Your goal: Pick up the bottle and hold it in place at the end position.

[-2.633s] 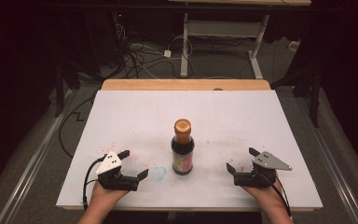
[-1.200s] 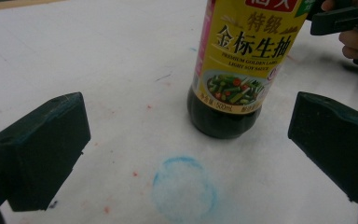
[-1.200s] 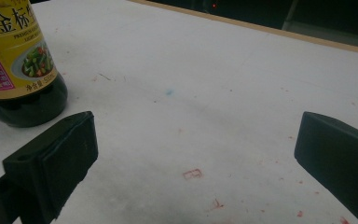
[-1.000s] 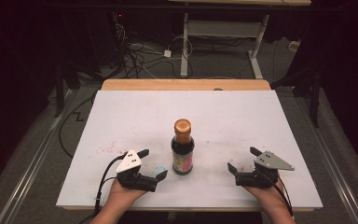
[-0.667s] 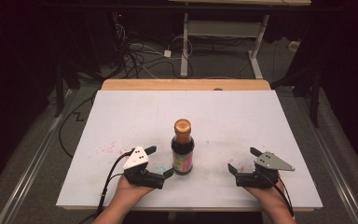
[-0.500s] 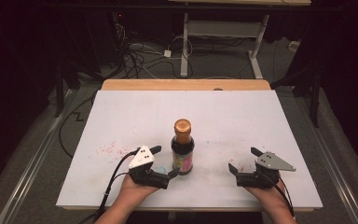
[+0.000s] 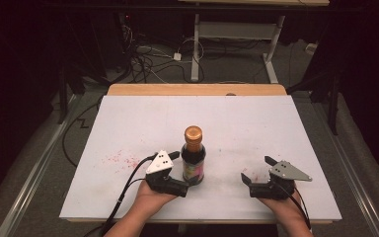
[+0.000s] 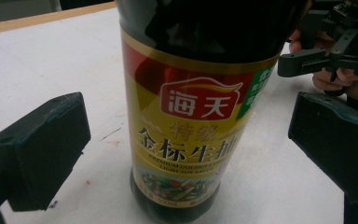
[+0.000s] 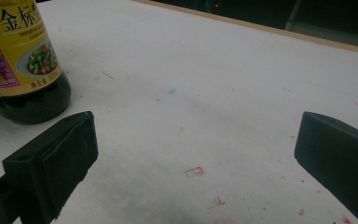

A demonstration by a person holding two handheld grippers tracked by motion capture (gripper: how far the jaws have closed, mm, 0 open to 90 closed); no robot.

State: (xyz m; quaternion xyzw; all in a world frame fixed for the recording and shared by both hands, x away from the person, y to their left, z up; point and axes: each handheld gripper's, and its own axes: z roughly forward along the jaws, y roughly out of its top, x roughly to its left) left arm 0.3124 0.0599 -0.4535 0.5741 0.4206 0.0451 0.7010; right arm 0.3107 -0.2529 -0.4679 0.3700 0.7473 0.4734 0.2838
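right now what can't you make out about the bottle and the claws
- Bottle cap and neck: cut off by the top edge of the left gripper view.
- Small print low on the label: too small and blurred there.
- Bottle in the right gripper view: cut off by the top and left edges.
- Left claw in the high view: its gap to the glass is too small to judge.
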